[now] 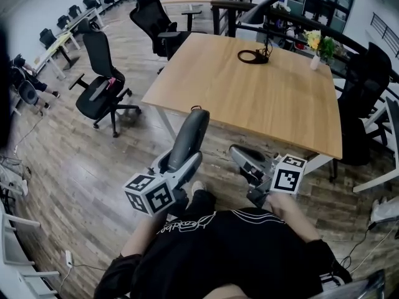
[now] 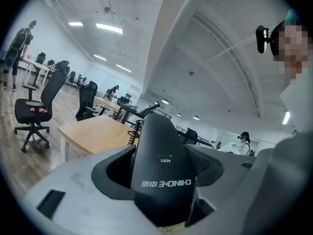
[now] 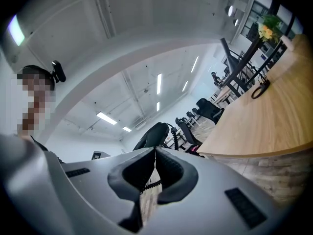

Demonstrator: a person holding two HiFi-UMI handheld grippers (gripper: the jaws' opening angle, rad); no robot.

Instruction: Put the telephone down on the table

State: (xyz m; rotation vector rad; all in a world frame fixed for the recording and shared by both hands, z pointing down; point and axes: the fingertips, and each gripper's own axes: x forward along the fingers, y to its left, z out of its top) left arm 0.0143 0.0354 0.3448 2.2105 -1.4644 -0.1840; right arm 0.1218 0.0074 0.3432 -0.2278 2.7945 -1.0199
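Observation:
The black telephone handset (image 1: 191, 134) stands up from my left gripper (image 1: 185, 159), which is shut on its lower part. In the left gripper view the handset (image 2: 161, 160) fills the space between the jaws, with its coiled cord (image 2: 132, 132) showing behind. My right gripper (image 1: 248, 161) is beside it, and its pads meet at the tips. In the right gripper view a stretch of coiled cord (image 3: 149, 185) shows in the gap behind the closed pads; whether it is pinched I cannot tell. Both grippers hover before the near corner of the wooden table (image 1: 262, 98).
A black looped cable (image 1: 254, 56) and a small vase of flowers (image 1: 318, 47) sit at the table's far side. Black office chairs (image 1: 103, 86) stand to the left on the wood floor, another chair (image 1: 156, 18) behind. More desks stand farther back.

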